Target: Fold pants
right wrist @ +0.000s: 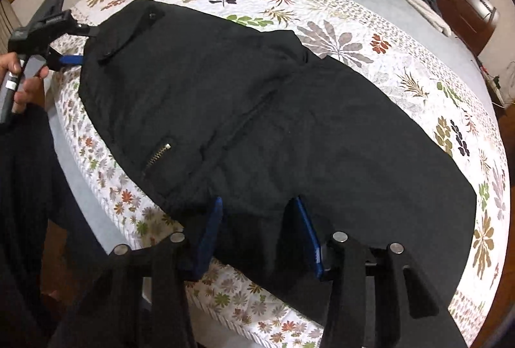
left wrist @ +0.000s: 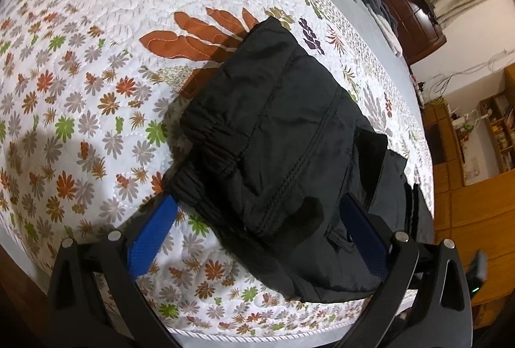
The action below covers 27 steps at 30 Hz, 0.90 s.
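Pants (right wrist: 257, 122) lay flat across bed (right wrist: 402, 35), waistband end at left gripper (left wrist: 257, 212). Left gripper fingers (left wrist: 151, 235) wide apart, straddling waistband, gripping nothing. Right gripper (right wrist: 257, 232) part-open astride near edge. Risk: closing might catch only top layer, or quilt, skewing fold.

Dim indoor light, heavy fisheye warp

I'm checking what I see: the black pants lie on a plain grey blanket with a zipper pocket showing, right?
Not quite. The pants lie on a white quilt printed with flowers and leaves, not a plain grey blanket. The right wrist view shows it clearly, and the zipper on the pocket too.
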{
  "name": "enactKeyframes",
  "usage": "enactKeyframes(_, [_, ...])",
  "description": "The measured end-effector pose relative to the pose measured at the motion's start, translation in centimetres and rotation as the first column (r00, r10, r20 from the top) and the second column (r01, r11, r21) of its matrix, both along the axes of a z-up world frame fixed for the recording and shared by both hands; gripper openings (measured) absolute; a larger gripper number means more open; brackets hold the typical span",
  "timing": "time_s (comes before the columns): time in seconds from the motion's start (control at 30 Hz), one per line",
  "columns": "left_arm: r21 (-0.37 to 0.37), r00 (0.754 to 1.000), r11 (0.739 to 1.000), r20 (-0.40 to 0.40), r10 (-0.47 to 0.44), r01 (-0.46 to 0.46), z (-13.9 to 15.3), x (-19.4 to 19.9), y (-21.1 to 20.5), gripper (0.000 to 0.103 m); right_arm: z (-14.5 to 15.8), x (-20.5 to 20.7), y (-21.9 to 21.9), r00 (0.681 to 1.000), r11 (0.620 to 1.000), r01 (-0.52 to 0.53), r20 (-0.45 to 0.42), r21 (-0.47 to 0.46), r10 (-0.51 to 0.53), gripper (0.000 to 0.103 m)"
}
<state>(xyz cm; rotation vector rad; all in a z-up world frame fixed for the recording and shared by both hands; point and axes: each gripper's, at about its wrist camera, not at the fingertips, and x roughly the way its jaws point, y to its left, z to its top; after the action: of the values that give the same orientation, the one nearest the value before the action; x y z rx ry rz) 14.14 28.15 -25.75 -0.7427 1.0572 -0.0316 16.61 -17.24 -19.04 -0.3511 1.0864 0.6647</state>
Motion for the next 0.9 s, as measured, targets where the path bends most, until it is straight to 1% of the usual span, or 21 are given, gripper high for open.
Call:
enactKeyframes(0.03, [0.001, 1.0, 1.0, 0.001, 0.0, 0.0, 0.0, 0.0, 0.0, 0.1, 0.5, 0.2, 0.0, 1.0, 1.0, -0.008, -0.005, 0.003, 0.008, 0.048])
enactKeyframes(0.1, [-0.026, 1.0, 1.0, 0.009, 0.011, -0.011, 0.0, -0.2, 0.4, 0.1, 2.0, 1.0, 0.0, 0.999, 0.999, -0.034, -0.011, 0.015, 0.034, 0.05])
enactKeyframes(0.13, [-0.052, 1.0, 0.998, 0.012, 0.024, -0.023, 0.0, -0.3, 0.8, 0.1, 2.7, 1.5, 0.1, 0.999, 0.999, -0.046, -0.017, 0.019, 0.046, 0.054])
enactKeyframes(0.17, [-0.074, 0.999, 0.997, 0.014, 0.037, -0.036, -0.1, -0.4, 1.1, 0.1, 3.6, 2.4, 0.4, 0.998, 0.998, -0.063, -0.026, 0.028, 0.064, 0.056])
enactKeyframes(0.2, [-0.113, 0.998, 0.992, 0.019, 0.06, -0.057, -0.1, -0.7, 1.7, 0.1, 4.2, 3.1, 0.6, 0.996, 0.996, -0.073, -0.04, 0.042, 0.075, 0.057])
enactKeyframes(0.27, [-0.182, 0.995, 0.979, 0.023, 0.1, -0.094, -0.4, -1.2, 2.5, 0.1, 5.6, 5.4, 1.4, 0.991, 0.992, -0.082, -0.094, 0.095, 0.091, 0.057])
enactKeyframes(0.33, [-0.228, 0.992, 0.967, 0.025, 0.125, -0.116, -0.5, -1.7, 3.0, 0.1, 6.4, 7.5, 2.4, 0.983, 0.985, -0.086, -0.15, 0.152, 0.109, 0.061])
enactKeyframes(0.37, [-0.269, 0.989, 0.954, 0.028, 0.147, -0.134, -0.7, -2.0, 3.5, 0.1, 7.1, 8.7, 3.2, 0.977, 0.979, -0.089, -0.177, 0.182, 0.122, 0.062])
enactKeyframes(0.43, [-0.349, 0.983, 0.923, 0.026, 0.183, -0.163, -1.1, -2.6, 4.2, 0.1, 8.0, 10.6, 5.1, 0.966, 0.971, -0.106, -0.208, 0.214, 0.151, 0.071])
enactKeyframes(0.47, [-0.409, 0.978, 0.894, 0.021, 0.208, -0.182, -1.6, -3.1, 4.8, 0.1, 8.2, 11.2, 6.0, 0.96, 0.968, -0.116, -0.223, 0.224, 0.167, 0.071])
enactKeyframes(0.5, [-0.453, 0.974, 0.87, 0.017, 0.226, -0.195, -1.9, -3.6, 5.2, 0.1, 8.6, 11.9, 7.2, 0.954, 0.963, -0.135, -0.231, 0.232, 0.189, 0.071])
enactKeyframes(0.57, [-0.516, 0.967, 0.829, 0.005, 0.256, -0.217, -2.4, -4.3, 5.9, 0.1, 9.1, 12.9, 9.5, 0.943, 0.957, -0.175, -0.24, 0.231, 0.23, 0.072])
enactKeyframes(0.6, [-0.552, 0.963, 0.802, -0.006, 0.271, -0.229, -2.8, -4.7, 6.3, 0.1, 9.2, 13.4, 10.7, 0.939, 0.955, -0.193, -0.242, 0.223, 0.246, 0.073])
enactKeyframes(0.63, [-0.57, 0.961, 0.787, -0.013, 0.278, -0.235, -3.0, -4.9, 6.4, 0.1, 9.2, 13.7, 11.5, 0.937, 0.955, -0.204, -0.241, 0.215, 0.254, 0.074])
enactKeyframes(0.7, [-0.586, 0.958, 0.774, -0.017, 0.285, -0.24, -3.2, -5.1, 6.5, 0.1, 9.1, 14.6, 13.7, 0.93, 0.952, -0.237, -0.239, 0.193, 0.28, 0.074])
enactKeyframes(0.83, [-0.576, 0.958, 0.777, -0.035, 0.285, -0.252, -3.4, -4.6, 6.3, 0.1, 8.6, 15.6, 16.4, 0.917, 0.946, -0.281, -0.246, 0.16, 0.314, 0.074])
enactKeyframes(0.9, [-0.564, 0.957, 0.784, -0.043, 0.287, -0.26, -3.3, -4.4, 5.9, 0.1, 8.2, 16.3, 17.8, 0.903, 0.938, -0.306, -0.263, 0.162, 0.34, 0.074])
